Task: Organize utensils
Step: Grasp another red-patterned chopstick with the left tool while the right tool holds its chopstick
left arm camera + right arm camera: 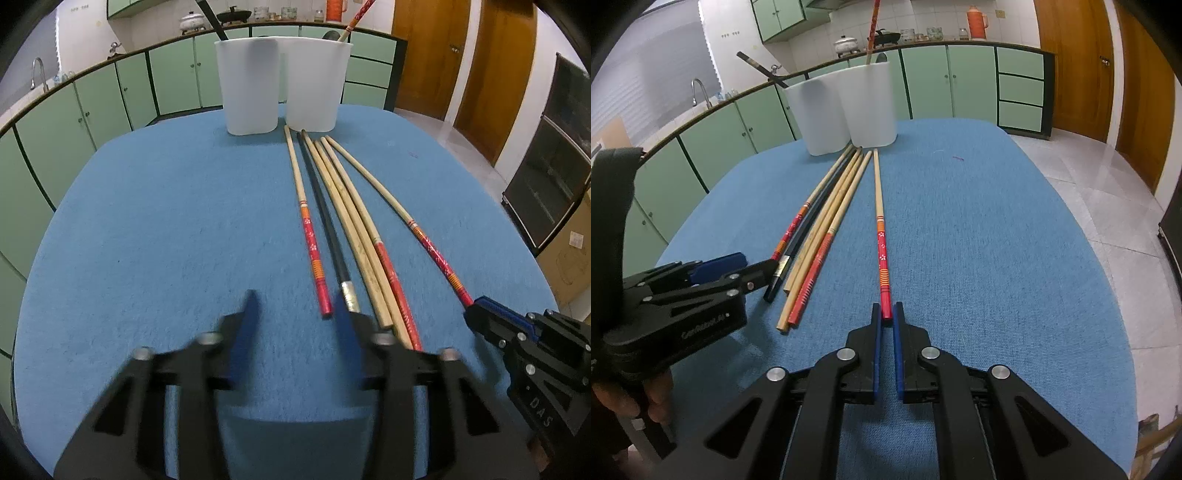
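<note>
Nearby, six long chopsticks are lying lengthwise on a blue cloth-covered worktop point(147, 221), their thin tips pointing toward two white plastic tubs point(251, 85) standing side by side at the far edge. The right claw point(886, 315) is sitting low at the near end of one red-handled chopstick point(881, 236), which lies apart from the others; its blue-padded fingers point(874, 354) are drawn close on either side of the red end, though whether they are actually pinching it cannot be told. The right wrist view alone is showing this. The left wrist view is showing the left claw point(295, 306) spread wide, blurred, hovering just short of the black chopstick point(325, 218) with its silver end, in the cluster of five point(347, 221). Each tub is already holding a utensil: a black handle point(761, 68) leaning out of one, a red-patterned chopstick point(356, 18) standing in the other.
</note>
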